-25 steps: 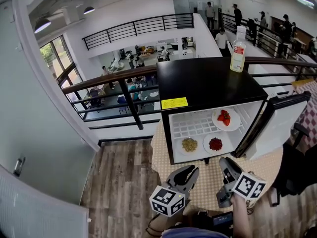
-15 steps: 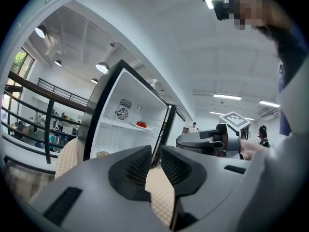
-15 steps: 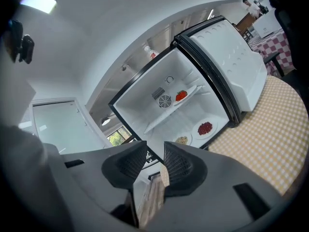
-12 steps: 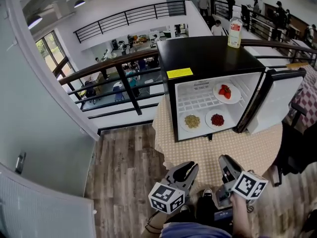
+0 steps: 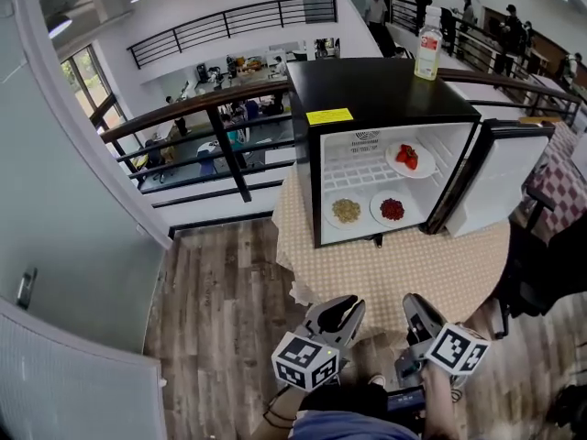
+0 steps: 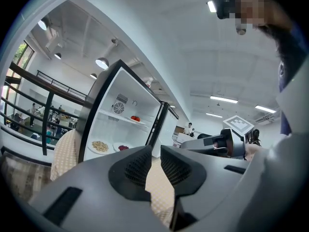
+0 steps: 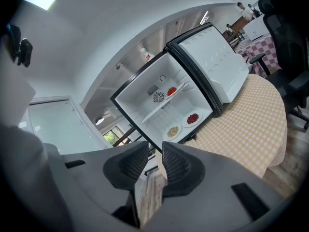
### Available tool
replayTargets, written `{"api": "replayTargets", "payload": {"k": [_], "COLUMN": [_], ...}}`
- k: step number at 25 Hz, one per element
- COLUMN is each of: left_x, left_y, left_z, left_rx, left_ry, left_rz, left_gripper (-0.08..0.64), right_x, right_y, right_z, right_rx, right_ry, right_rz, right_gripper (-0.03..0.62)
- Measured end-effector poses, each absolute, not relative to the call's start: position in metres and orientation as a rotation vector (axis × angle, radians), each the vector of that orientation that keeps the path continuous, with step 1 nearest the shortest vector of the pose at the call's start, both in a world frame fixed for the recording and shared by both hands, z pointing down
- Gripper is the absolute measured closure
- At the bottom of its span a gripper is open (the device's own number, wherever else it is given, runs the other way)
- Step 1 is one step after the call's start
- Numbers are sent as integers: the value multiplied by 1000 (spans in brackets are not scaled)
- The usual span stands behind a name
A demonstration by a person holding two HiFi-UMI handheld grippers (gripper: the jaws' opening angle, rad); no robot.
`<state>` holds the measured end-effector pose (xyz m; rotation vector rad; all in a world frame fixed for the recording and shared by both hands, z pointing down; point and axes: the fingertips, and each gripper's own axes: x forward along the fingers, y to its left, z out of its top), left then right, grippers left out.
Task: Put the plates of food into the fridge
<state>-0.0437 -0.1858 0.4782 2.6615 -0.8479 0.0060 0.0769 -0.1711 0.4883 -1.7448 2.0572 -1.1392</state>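
Note:
A small black fridge (image 5: 376,90) stands on the round table (image 5: 404,269), its door (image 5: 486,186) swung open to the right. Inside, a plate of red fruit (image 5: 404,158) rests on the upper shelf. A plate of beige food (image 5: 346,211) and a plate of dark red food (image 5: 392,210) lie on the fridge floor. My left gripper (image 5: 341,314) and right gripper (image 5: 417,317) hover low near my body, short of the table. The left gripper (image 6: 155,153) has a narrow gap, nothing in it. The right gripper (image 7: 155,153) is closing, also with nothing in it.
A bottle (image 5: 426,53) stands on the fridge top. A dark railing (image 5: 211,108) runs behind the table over a drop to a lower floor. A black chair (image 5: 541,264) sits at the right. Wood floor (image 5: 220,291) lies below my grippers, a white wall (image 5: 64,246) at left.
The view has drawn back from the fridge, which now sits farther off. Both grippers have come back from the table's edge to over the floor. The plates have not moved.

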Motion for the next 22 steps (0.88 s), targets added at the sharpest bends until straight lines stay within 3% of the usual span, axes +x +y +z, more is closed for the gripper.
{"api": "replayTargets", "payload": {"k": [10,22], "left_x": [-15,44], "left_y": [-163,-52], "left_z": [471,469], "left_rx": [2649,2695], "left_ry": [-863,-809], "left_rz": [-19,53], "left_gripper": [499,499], "right_x": [105,136], "right_y": [-133,-25], "right_z": [497,507], "right_rx": [-1725,-1626], "right_ry": [2053,2078], "right_rz": [-1168,-1224], "right_gripper": [500,500]}}
